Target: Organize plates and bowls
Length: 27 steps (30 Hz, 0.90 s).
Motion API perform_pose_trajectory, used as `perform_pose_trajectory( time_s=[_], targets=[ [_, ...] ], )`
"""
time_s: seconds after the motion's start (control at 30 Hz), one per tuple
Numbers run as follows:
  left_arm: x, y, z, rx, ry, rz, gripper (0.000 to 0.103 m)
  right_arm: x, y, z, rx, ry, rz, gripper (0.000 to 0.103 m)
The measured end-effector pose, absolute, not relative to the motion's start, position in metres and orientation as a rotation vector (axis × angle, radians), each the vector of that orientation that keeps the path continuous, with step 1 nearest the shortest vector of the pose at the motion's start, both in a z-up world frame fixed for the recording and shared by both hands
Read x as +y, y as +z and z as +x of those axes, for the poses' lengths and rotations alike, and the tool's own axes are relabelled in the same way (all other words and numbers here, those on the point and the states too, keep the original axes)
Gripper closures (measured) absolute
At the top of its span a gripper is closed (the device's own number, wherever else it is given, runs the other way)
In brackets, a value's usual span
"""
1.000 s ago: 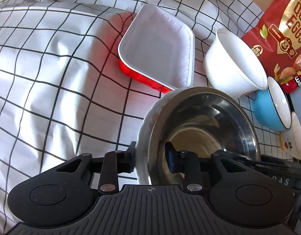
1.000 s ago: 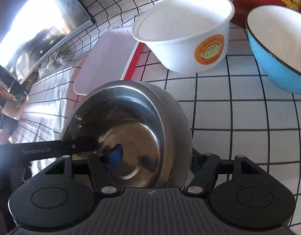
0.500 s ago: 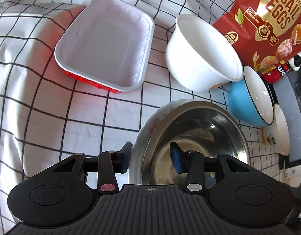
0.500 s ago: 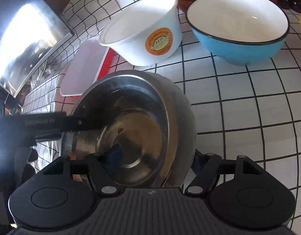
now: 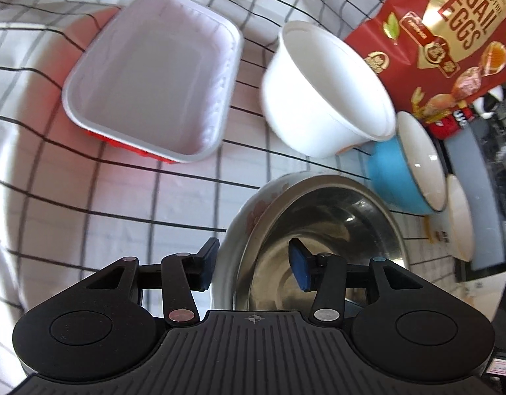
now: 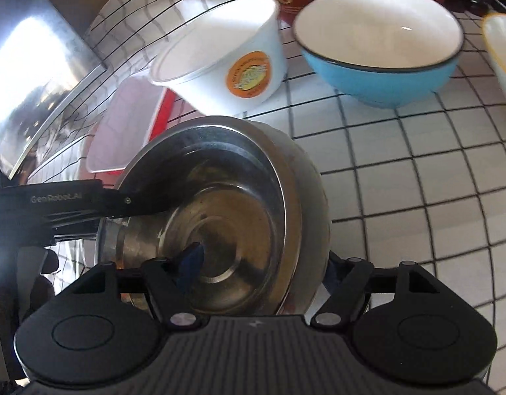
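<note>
The round stainless-steel bowl (image 6: 226,223), nested in a floral-rimmed ceramic bowl (image 5: 253,217), sits on the black-gridded white tablecloth (image 5: 127,197) just below the white paper bowl (image 5: 322,98) and near the blue enamel bowl (image 6: 378,75). The left gripper (image 5: 251,268) straddles the rim, jaws opening, pads clear. The right gripper (image 6: 253,263) spans the far wall; I cannot tell whether it clamps, so a lone one-sided hold could tip the stack against the paper bowl.

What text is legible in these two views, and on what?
"ANTIBIOTIC-FREE QUAIL EGGS": red and gold pouch behind the bowls.
"GenRobot.AI": arm of the left gripper, seen from the right wrist view.
Round orange sticker on the white paper bowl: print too blurred to read.
Small seals on the pouch and the red item beside it: unreadable.
</note>
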<state>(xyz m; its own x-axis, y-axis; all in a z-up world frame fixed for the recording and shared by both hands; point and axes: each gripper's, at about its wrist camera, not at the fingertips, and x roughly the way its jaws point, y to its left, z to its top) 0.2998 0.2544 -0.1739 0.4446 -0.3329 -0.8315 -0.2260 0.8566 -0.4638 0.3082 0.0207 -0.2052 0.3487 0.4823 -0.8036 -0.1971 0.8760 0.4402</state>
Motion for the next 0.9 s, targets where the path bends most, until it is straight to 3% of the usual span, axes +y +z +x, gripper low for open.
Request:
perform_pose_trajectory(
  time_s=[0.13, 0.23, 0.43, 0.57, 0.7, 0.9],
  targets=[
    [0.252, -0.176, 0.310, 1.121, -0.127, -0.571, 0.056, 0.016, -0.203, 0.307, 1.123, 0.369, 0.290, 0.028],
    [0.255, -0.168, 0.313, 1.085, -0.137, -0.532, 0.062, 0.003, -0.189, 0.300, 1.053, 0.253, 0.262, 0.022],
    [0.257, -0.106, 0.301, 0.856, -0.061, -0.502, 0.061, -0.053, -0.146, 0.264, 0.815, 0.102, 0.171, 0.002],
    [0.224, -0.065, 0.294, 0.756, -0.170, -0.511, 0.061, -0.103, -0.143, 0.264, 0.774, -0.011, 0.045, 0.002],
    [0.150, -0.062, 0.315, 0.807, -0.353, -0.557, 0.061, -0.157, -0.140, 0.288, 0.799, 0.041, 0.129, 0.002],
    [0.035, -0.115, 0.363, 0.977, -0.346, -0.564, 0.061, -0.198, -0.150, 0.302, 0.785, 0.061, 0.112, 0.002]
  ],
)
